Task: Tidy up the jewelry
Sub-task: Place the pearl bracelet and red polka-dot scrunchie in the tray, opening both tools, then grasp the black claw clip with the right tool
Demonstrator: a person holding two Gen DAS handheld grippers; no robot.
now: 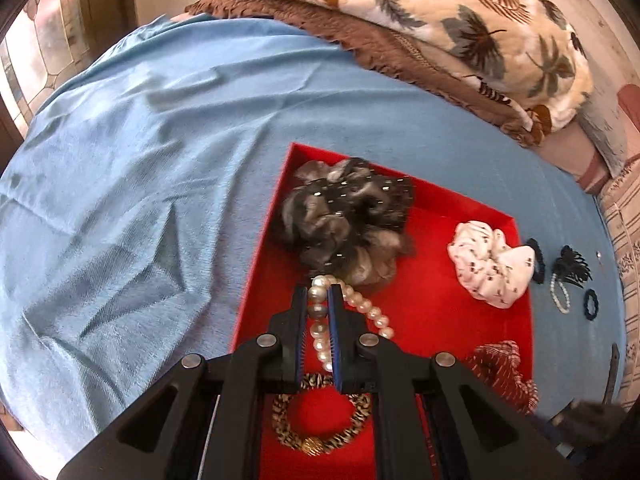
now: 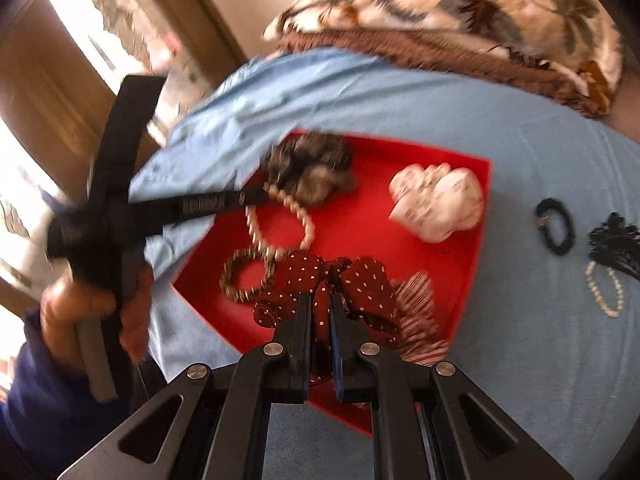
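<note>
A red tray (image 1: 424, 304) (image 2: 400, 152) lies on a blue cloth. My left gripper (image 1: 319, 290) is shut on a pearl bracelet (image 1: 360, 304) (image 2: 280, 220) over the tray, beside a grey and black scrunchie (image 1: 344, 220) (image 2: 312, 168). My right gripper (image 2: 320, 300) is shut on a dark red polka-dot scrunchie (image 2: 360, 284) above the tray's near part. The tray also holds a white scrunchie (image 1: 488, 264) (image 2: 436, 200), a leopard-print band (image 1: 320, 416) (image 2: 246, 276) and a red striped scrunchie (image 1: 504, 368) (image 2: 420, 312).
On the blue cloth (image 1: 140, 200) right of the tray lie a black hair tie (image 2: 554, 226), a black claw clip (image 2: 616, 244), a small pearl bracelet (image 2: 604, 288) and a dark ring tie (image 1: 590, 304). A folded leaf-print blanket (image 1: 440, 12) lies behind.
</note>
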